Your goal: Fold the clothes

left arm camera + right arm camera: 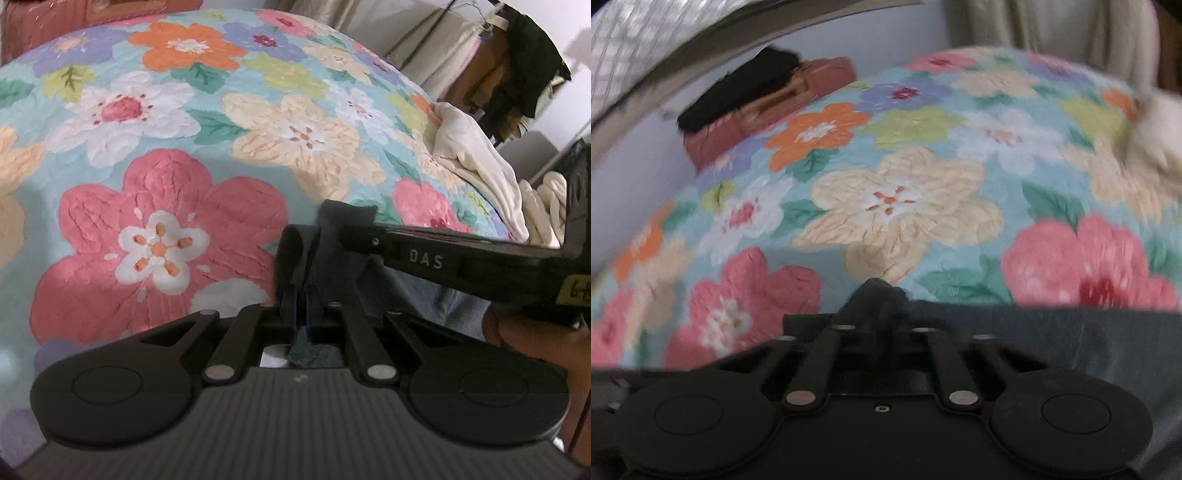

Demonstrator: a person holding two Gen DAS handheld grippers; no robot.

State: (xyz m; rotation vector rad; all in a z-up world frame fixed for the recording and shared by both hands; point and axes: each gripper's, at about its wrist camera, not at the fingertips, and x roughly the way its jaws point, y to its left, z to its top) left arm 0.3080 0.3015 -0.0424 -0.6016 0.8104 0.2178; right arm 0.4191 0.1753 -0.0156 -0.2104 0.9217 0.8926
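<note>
From my left wrist camera, my left gripper [301, 295] is pinched shut on a bunched edge of the dark grey garment [332, 240], held above the floral quilt [166, 155]. My right gripper [349, 236] reaches in from the right and meets the same bunch. A cream garment [469, 147] lies at the quilt's far edge.

From my right wrist camera, which is blurred, my right gripper [881, 295] is clamped on the dark cloth, which stretches off rightward over the quilt [905, 192].

I judge I'm gathering two corners together; next I should lay the fabric flat and smooth.
</note>
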